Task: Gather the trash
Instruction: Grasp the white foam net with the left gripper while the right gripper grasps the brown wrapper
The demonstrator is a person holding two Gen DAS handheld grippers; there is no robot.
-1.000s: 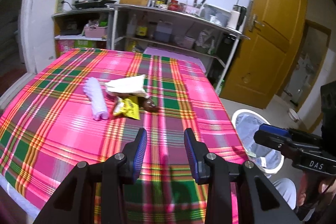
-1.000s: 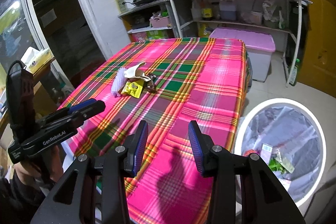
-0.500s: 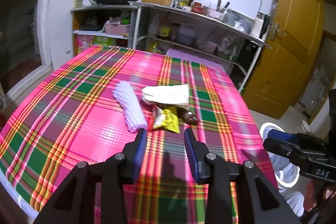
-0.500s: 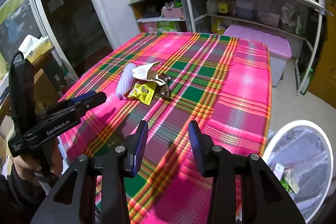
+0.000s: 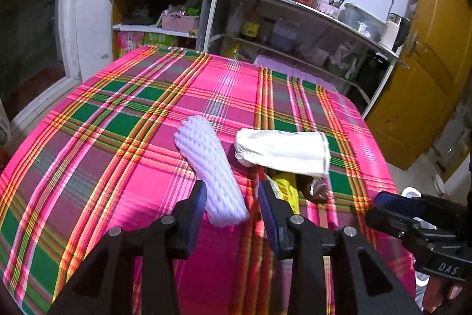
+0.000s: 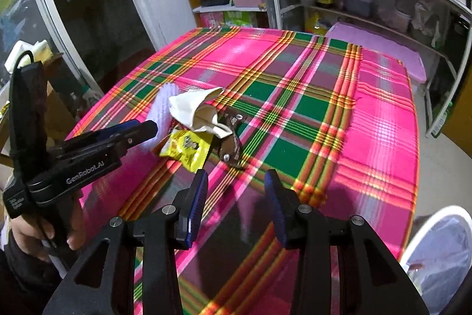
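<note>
Now the left tool hangs spread over the plaid counter, the near end of the white foam net sleeve lying between its blue fingertips, not pinched. Just right of that sleeve lie a white paper bag, a yellow snack wrapper and a brown wrapper, bunched together. Well to the sleeve's right, the right tool is spread and holds nothing, with the white-rimmed trash bin on the floor beyond the counter's edge

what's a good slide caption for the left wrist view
Open left gripper closing in on a white foam net sleeve on the plaid tablecloth.
</note>
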